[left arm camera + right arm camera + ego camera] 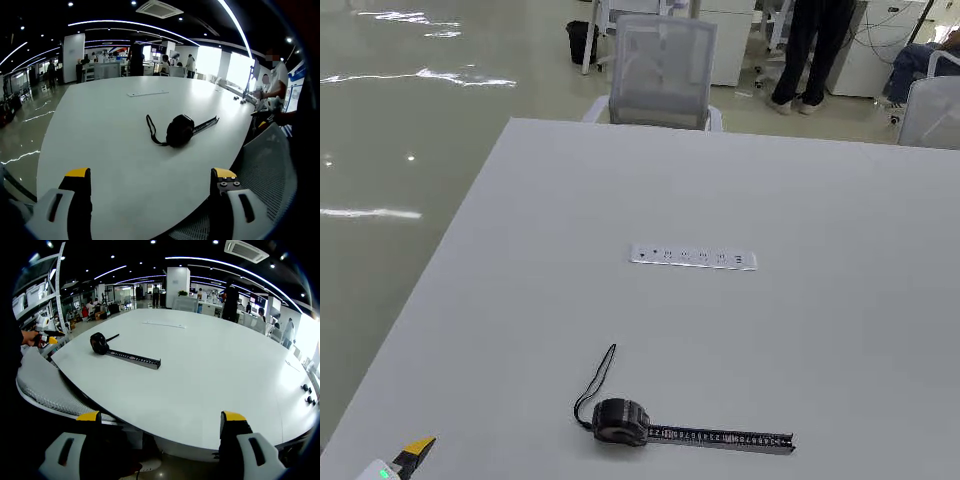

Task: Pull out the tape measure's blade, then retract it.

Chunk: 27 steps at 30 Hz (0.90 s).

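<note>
Two grippers, both empty | white table (740, 190): tape measure case (620, 421) lies on it | left gripper (150, 173): jaws wide apart, left of case, likely the nearer | right gripper (161, 416): jaws apart, well off past case's blade side | blade (720, 438): already out, flat, long axis rightward from case | strap (597, 380): trails beyond case

Your table (800, 200): white matte top, rounded edge. Near your side sits the black tape measure (620, 421). Its blade (725, 438) is out and lies flat on the top, running to your right, dark with pale marks. The black wrist loop (597, 378) trails off the case away from you, resting on the surface. Well apart, mid-table, is a white power strip (693, 257), lying flat, long side toward you. In the right gripper view, two small dark items (303, 387) sit by the table's edge, too small to tell.
</note>
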### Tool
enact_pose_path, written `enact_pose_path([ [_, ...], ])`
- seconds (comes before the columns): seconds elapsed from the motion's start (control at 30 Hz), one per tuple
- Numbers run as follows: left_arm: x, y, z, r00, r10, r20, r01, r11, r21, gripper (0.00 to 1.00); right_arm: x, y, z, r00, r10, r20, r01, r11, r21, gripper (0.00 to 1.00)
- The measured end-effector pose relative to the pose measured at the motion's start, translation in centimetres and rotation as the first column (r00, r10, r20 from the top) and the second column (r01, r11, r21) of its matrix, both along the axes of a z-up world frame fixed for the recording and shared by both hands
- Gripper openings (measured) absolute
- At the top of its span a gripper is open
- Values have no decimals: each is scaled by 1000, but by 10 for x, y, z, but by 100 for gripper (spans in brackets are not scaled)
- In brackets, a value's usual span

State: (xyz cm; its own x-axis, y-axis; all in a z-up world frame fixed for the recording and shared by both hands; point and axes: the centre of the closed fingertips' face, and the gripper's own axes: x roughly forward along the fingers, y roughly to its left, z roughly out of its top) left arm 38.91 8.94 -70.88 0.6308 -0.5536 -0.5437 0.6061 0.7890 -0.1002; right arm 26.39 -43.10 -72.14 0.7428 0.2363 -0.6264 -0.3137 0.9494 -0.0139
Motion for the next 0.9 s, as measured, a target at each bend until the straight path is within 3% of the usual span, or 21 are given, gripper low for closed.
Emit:
enact_pose_path([
  [0.1, 2, -9, 2, 1000, -17, 13, 17, 1000, 3, 97, 4, 0, 2, 1000, -11, -3, 11, 1000, -4, 100],
  [0.23, 9, -11, 4, 1000, 5, 16, -5, 1000, 2, 99, 10, 4, 8, 1000, -14, 16, 13, 1000, 6, 100],
  [0.3, 8, -16, 6, 1000, -7, 6, 7, 1000, -28, 99, 14, 5, 8, 1000, -6, 21, 7, 1000, -11, 100],
  [0.47, 10, -22, 9, 1000, -14, 6, 14, 1000, -9, 99, 25, 5, 13, 999, -2, 39, 2, 1000, -12, 100],
  [0.57, 6, -29, 2, 999, -33, -31, 33, 999, 6, 99, 31, 7, 10, 999, -7, 34, 7, 1000, -2, 100],
  [0.73, 15, -35, 6, 1000, 9, -12, -9, 1000, 6, 99, 37, 13, 6, 999, 21, 34, -21, 1000, 1, 100],
  [0.83, 21, -42, 11, 1000, 23, -2, -23, 1000, -10, 99, 40, 15, 7, 999, 31, 38, -31, 1000, -1, 100],
  [0.9, 23, -51, 19, 1000, 13, 22, -12, 999, -30, 99, 44, 13, 5, 998, 38, 48, -38, 999, 0, 100],
])
